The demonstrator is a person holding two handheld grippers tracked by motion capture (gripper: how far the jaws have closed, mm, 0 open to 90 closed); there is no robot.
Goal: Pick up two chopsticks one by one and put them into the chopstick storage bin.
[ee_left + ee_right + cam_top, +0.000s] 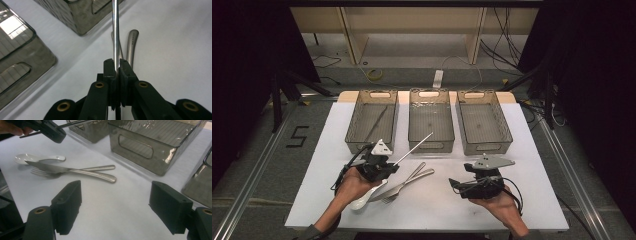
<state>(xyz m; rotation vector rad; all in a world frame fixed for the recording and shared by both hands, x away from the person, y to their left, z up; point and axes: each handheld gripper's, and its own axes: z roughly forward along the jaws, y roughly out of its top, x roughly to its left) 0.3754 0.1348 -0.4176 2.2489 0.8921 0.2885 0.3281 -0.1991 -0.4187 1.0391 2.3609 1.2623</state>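
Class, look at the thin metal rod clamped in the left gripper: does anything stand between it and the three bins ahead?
Nothing visible does. The left gripper holds the rod above the table, pointing toward the middle bin, with open air between.

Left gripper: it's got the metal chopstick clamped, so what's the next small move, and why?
Probably carry the left gripper forward over the left bin before letting go. Its jaws are shut on the metal chopstick, whose tip points toward the middle bin, while a similar thin stick already lies in the left one.
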